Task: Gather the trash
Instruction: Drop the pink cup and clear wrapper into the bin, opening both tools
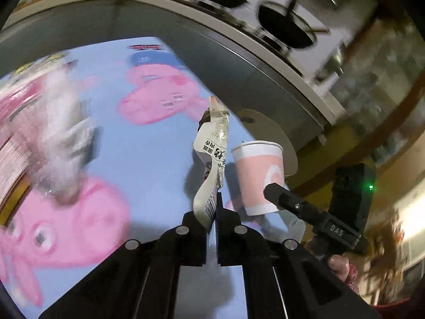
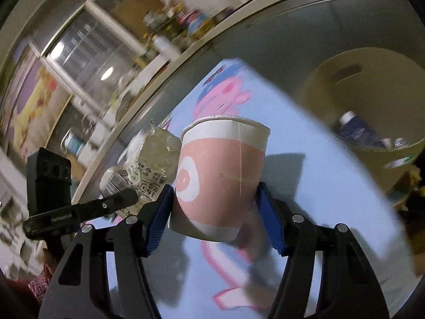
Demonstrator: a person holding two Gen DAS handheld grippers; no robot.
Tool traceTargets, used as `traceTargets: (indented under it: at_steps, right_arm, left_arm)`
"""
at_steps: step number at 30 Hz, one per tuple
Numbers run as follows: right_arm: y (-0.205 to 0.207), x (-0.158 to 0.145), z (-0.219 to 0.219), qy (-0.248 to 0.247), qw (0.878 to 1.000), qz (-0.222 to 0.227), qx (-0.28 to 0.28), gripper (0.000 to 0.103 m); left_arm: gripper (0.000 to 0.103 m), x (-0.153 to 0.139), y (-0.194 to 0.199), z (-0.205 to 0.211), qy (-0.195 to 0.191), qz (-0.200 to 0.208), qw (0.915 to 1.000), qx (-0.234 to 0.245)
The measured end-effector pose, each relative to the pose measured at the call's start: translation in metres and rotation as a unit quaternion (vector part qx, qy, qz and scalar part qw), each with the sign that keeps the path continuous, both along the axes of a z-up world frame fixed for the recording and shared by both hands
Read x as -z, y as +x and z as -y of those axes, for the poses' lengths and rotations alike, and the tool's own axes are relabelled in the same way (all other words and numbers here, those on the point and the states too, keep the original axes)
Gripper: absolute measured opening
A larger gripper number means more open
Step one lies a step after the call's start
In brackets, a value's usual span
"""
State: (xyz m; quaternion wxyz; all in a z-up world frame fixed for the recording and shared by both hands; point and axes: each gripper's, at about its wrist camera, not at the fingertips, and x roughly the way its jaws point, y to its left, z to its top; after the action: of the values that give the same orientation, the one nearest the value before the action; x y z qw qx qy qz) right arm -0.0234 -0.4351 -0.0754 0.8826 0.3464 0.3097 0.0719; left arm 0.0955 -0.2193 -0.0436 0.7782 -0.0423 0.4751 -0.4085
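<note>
My left hand-held gripper [image 1: 213, 204] pinches a wrapper [image 1: 212, 146] just left of the paper cup [image 2: 220, 178] clamped between the pads of my right hand-held gripper [image 2: 215, 212], both above the desk [image 2: 332, 186]. Beyond the desk's far right edge stands a bin [image 2: 332, 79] with bottles [image 2: 358, 130] lying in it.

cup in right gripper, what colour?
Paper cup: pink with white bands and white circle mark; clearest in right wrist view.
</note>
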Motion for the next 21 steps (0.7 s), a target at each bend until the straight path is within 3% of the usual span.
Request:
traceTargets:
  at_steps: [9, 15, 16, 17, 21]
  right_arm:
    - [-0.012, 0.015, 0.115, 0.014, 0.989, -0.018, 0.145, 0.063]
    - [-0.007, 0.025, 0.146, 0.009, 0.985, -0.039, 0.166, 0.068]
    - [-0.006, 0.027, 0.149, 0.005, 0.984, -0.043, 0.17, 0.073]
    - [-0.006, 0.027, 0.152, 0.002, 0.984, -0.043, 0.175, 0.078]
    - [-0.019, 0.024, 0.159, -0.005, 0.979, -0.027, 0.202, 0.078]
  left_arm:
    - [0.005, 0.007, 0.021, 0.155, 0.046, 0.008, 0.9936, 0.103]
    - [0.006, 0.021, 0.025, 0.226, 0.097, 0.019, 0.9864, 0.131]
    - [0.006, 0.023, 0.027, 0.23, 0.105, 0.02, 0.9857, 0.13]
    - [0.008, 0.025, 0.027, 0.236, 0.116, 0.023, 0.9847, 0.127]
    - [0.03, 0.02, 0.027, 0.233, 0.133, 0.051, 0.9845, 0.102]
